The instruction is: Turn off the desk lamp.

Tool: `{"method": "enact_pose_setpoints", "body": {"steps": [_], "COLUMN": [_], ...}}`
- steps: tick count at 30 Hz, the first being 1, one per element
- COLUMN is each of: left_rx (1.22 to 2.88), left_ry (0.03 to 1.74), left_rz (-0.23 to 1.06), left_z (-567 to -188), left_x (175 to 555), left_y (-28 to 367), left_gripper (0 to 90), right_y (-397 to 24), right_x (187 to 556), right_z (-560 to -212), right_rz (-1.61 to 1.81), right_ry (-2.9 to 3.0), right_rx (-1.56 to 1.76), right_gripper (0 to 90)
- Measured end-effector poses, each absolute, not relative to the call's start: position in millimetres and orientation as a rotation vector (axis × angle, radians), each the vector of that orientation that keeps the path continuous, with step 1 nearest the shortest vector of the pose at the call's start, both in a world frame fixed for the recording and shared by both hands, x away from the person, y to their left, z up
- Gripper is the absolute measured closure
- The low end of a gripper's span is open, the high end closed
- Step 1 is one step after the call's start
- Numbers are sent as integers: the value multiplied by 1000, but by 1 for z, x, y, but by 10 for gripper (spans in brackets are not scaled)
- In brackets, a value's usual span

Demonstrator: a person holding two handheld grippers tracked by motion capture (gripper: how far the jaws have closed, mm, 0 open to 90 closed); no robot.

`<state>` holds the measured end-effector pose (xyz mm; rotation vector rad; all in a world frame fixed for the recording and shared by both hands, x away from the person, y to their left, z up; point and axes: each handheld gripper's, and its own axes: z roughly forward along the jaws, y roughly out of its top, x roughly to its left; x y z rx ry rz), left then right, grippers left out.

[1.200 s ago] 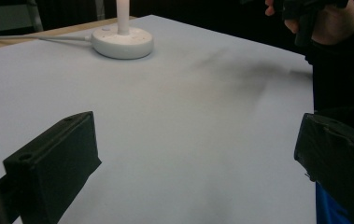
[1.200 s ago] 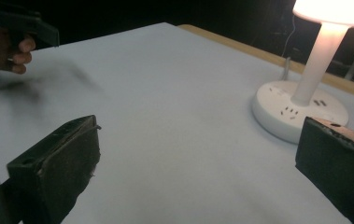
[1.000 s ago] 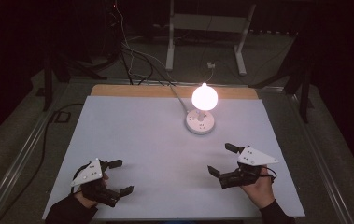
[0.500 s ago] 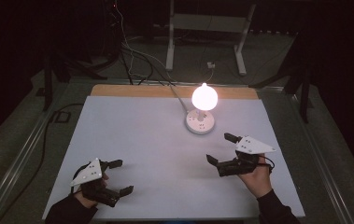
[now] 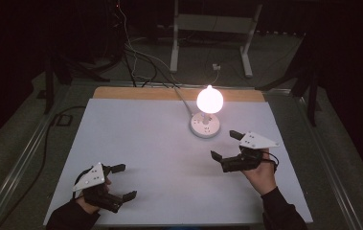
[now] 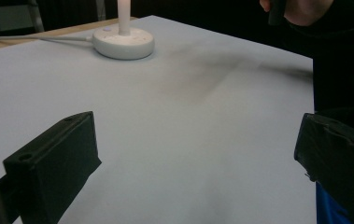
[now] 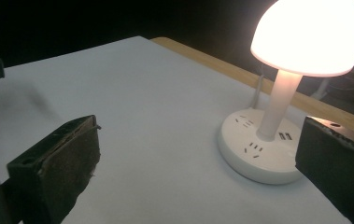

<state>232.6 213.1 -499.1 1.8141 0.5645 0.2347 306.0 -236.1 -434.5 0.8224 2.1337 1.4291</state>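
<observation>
- White and lit, the mushroom-shaped lamp with a round plastic socket base [image 5: 205, 123] stands on the far right part of the table, its glowing dome [image 7: 311, 35] on a short stem; a pale cable [image 6: 39, 39] runs from the base toward the far edge.
- The white sheet over the table [image 5: 160, 153] is bare around the lamp, with a strip of light wood [image 5: 136, 93] showing along its far edge.
- Beyond the table the room is dark; a grey metal stand [image 5: 211, 28] and loose cables lie on the floor.
- The right gripper [image 5: 227, 145], held in a hand, hovers just beside the lamp base, jaws wide apart, grasping nothing.
- The left gripper [image 5: 123, 182] sits near the table's near left corner, well apart from the lamp, jaws likewise spread and empty.
</observation>
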Motion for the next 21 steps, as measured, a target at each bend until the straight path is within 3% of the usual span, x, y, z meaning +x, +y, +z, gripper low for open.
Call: {"method": "enact_pose_setpoints", "body": {"steps": [21], "left_rx": [1811], "left_ry": [566], "left_rz": [234], "left_z": [-499], "left_x": [232], "left_y": [214], "left_gripper": [5], "right_y": [-230], "right_x": [342], "right_z": [-446], "right_rz": [1364], "right_ry": [2140], "right_rx": [881], "right_gripper": [0]}}
